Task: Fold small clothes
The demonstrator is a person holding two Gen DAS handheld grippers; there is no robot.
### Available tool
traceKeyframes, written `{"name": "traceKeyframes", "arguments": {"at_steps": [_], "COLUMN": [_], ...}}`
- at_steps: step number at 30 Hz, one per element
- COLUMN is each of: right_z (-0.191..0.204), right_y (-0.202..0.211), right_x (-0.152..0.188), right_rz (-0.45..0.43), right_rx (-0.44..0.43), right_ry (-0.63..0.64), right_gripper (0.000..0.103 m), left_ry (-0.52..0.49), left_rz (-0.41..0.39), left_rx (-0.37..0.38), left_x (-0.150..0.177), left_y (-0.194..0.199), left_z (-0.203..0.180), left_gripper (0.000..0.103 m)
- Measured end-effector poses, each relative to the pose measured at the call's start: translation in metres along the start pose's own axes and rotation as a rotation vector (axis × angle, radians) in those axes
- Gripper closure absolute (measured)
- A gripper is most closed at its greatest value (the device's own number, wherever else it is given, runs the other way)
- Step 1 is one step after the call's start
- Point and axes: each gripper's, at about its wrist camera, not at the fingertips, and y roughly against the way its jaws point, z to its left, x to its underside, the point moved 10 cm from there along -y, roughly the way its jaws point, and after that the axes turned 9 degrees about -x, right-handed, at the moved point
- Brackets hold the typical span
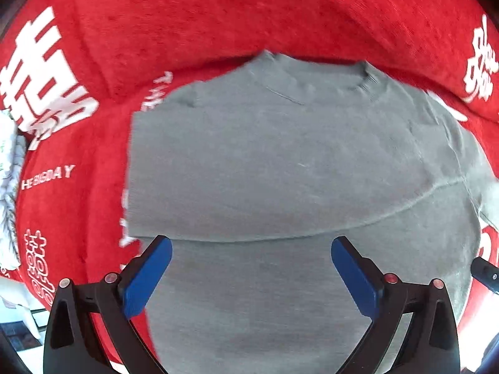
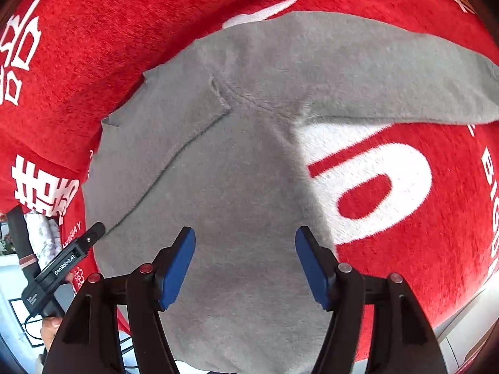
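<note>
1. Both pairs of jaws stand spread wide and grip nothing: the left gripper (image 1: 251, 251) and the right gripper (image 2: 245, 240) each hover over the grey sweater (image 1: 296, 162).
2. One grey sweater lies flat on the red blanket (image 1: 187, 15), collar away from the left gripper. One sleeve seems already folded across the chest; the other sleeve (image 2: 389, 71) stretches out to the right side, unfolded.
3. Likely next step: pinching that spread sleeve or the hem to fold it in.
4. Risk: the fabric looks soft and fuzzy, so jaws closing on it may catch both layers, or the plush blanket beneath, and drag the folded sleeve out of place.
5. Risk: an uneven lift by one gripper could skew the fold line.
6. Count: two grippers, one sweater, one blanket, one pale patterned cloth (image 1: 7, 168) at the left edge.
</note>
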Motion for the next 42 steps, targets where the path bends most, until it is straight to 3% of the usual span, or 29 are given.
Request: {"name": "traceKeyframes", "arguments": {"at_steps": [10,22,25,31,42], "right_z": [-0.053,-0.163,-0.178,-0.208,-0.246], "right_y": [0.028,0.089,0.098,0.112,0.115], "right_x": [-0.011,-0.044,-0.053,-0.074,-0.101], "right_rz": [-0.067,-0.306,-0.34,-0.416,-0.504], "right_rx": [-0.06,-0.18,-0.217,-0.205,-0.33], "right_ry": [-0.139,-0.454,-0.512,-0.561,-0.732], "right_gripper": [0.032,0.028,0.028,0.028,0.025], "left_ry": [-0.095,-0.193,-0.212,-0.23,-0.248], "left_rz": [0.047,0.089,0.086,0.093,0.093], "left_rx": [0.034,0.075,0.082,0.093,0.081], "left_x": [0.009,0.027,0.03,0.036,0.034], "left_y": [0.001,0.007,0.013,0.021,0.028], "left_z": [-0.061,-0.13,-0.146,-0.175,-0.219], "left_gripper": [0.001,0.001,0.001,0.001,0.001]}}
